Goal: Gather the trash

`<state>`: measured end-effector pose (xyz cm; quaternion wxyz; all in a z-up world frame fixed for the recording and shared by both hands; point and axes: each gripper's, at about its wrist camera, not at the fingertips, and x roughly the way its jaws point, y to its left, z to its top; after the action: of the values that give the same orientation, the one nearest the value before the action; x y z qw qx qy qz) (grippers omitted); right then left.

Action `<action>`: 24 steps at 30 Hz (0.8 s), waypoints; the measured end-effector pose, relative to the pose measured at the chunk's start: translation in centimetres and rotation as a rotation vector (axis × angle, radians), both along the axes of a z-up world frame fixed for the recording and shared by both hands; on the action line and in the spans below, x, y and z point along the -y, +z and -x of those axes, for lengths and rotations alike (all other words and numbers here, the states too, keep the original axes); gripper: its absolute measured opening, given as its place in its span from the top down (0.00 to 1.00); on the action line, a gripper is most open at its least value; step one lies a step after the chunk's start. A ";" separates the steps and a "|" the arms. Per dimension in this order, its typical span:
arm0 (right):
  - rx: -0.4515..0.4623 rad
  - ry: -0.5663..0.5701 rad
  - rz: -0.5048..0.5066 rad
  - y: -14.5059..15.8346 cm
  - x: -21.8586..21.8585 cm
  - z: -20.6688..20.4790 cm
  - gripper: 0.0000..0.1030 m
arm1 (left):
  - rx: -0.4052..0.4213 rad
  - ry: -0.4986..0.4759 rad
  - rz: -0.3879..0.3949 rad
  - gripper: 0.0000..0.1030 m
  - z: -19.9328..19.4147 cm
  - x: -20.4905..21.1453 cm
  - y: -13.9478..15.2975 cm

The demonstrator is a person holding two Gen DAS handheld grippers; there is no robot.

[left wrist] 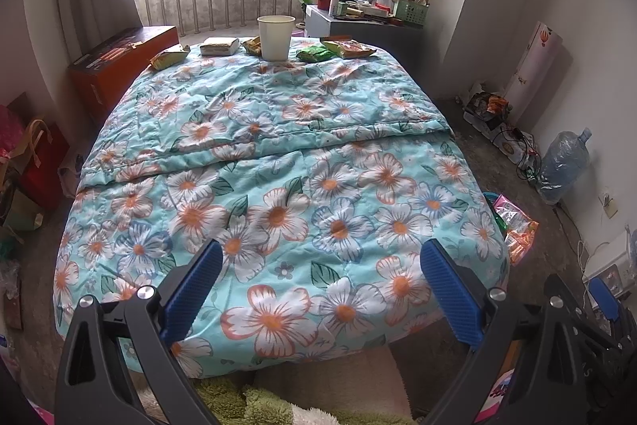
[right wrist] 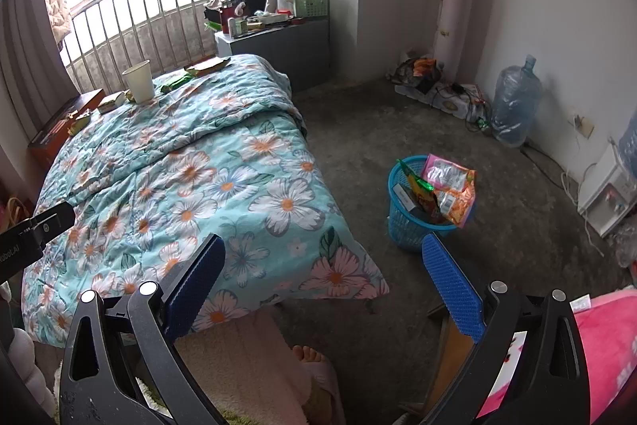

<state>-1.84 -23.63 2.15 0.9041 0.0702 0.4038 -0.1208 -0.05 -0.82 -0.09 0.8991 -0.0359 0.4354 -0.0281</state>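
A white paper cup (left wrist: 274, 37) (right wrist: 139, 81) stands at the far end of the floral quilt (left wrist: 278, 166) (right wrist: 179, 166). Several snack wrappers lie around it: a yellow one (left wrist: 169, 57) on the left, a pale packet (left wrist: 219, 46), a green one (left wrist: 314, 53) (right wrist: 175, 82) and an orange one (left wrist: 350, 47). On the floor to the right stands a blue bin (right wrist: 406, 222) with wrappers (right wrist: 450, 186) in it. My left gripper (left wrist: 321, 253) hangs open over the near end of the bed. My right gripper (right wrist: 323, 253) is open above the bed's corner, nothing between its fingers.
An orange box (left wrist: 119, 66) lies left of the bed. A grey cabinet (right wrist: 278, 42) with clutter stands by the railing. A water jug (right wrist: 515, 102), cables and a white appliance (right wrist: 609, 194) line the right wall. A person's bare foot (right wrist: 310, 355) shows below.
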 end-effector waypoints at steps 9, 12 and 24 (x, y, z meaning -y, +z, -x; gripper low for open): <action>-0.004 0.005 0.001 0.1 -0.1 -0.1 0.08 | -0.001 0.005 0.003 0.05 -0.1 0.1 -0.1; -0.003 0.004 0.000 0.1 -0.1 -0.1 0.08 | -0.004 0.003 0.004 0.05 -0.1 0.1 -0.1; 0.003 0.000 0.000 0.1 0.1 -0.1 0.08 | -0.007 -0.002 0.004 0.05 -0.2 0.1 -0.1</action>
<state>-1.78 -23.72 2.27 0.9047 0.0701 0.4027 -0.1205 0.16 -0.95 -0.17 0.8974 -0.0375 0.4387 -0.0297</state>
